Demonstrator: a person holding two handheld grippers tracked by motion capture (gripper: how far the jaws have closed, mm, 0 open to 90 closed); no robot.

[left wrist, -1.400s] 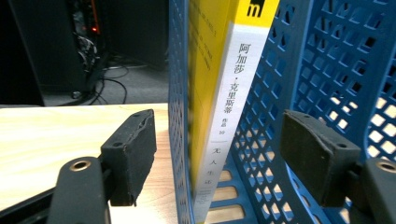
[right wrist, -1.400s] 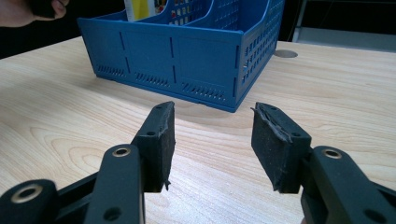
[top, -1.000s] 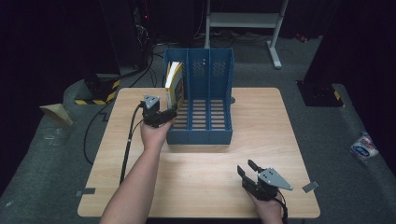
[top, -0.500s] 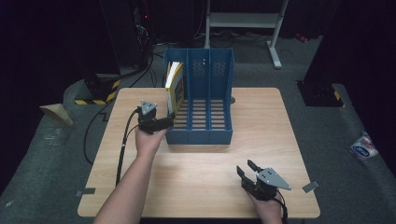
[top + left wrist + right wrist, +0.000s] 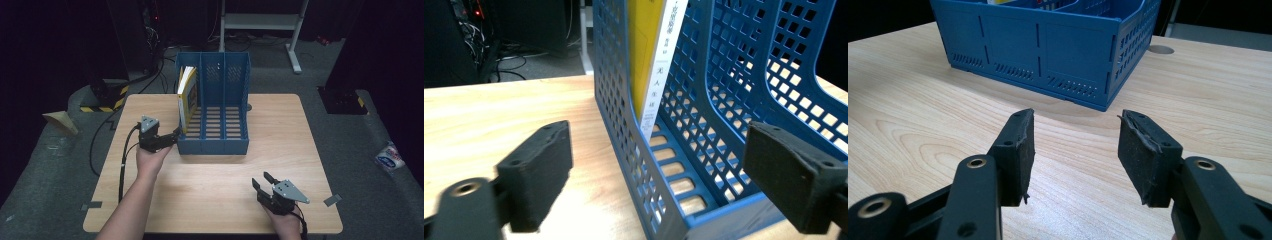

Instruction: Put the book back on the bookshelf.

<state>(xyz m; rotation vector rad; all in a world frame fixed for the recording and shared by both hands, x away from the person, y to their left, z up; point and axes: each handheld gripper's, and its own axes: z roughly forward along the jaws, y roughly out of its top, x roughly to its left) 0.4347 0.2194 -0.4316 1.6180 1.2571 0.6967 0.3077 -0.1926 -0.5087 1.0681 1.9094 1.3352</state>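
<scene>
A blue three-slot file rack (image 5: 212,145) stands on the wooden table (image 5: 215,200). A yellow book with a white spine (image 5: 186,95) leans upright in its left slot. My left gripper (image 5: 172,136) hovers just off the rack's front left corner, pointing at it. Its jaws have just been opening and stand wide, touching nothing. In the left gripper view the book (image 5: 659,75) and the rack's mesh wall (image 5: 624,100) lie beyond the left gripper (image 5: 664,177). My right gripper (image 5: 262,180) rests open near the table's front right, and the right gripper (image 5: 1075,150) faces the rack (image 5: 1038,50) from a distance.
A cable hole (image 5: 248,107) sits in the tabletop behind the rack's right side. A white metal stand (image 5: 260,22) is on the floor behind the table. A packet (image 5: 389,156) lies on the floor at the right.
My left hand has drawn back from the rack, leftward and toward the person, with its jaws wider apart. The book stays in the left slot. The right gripper has not moved.
</scene>
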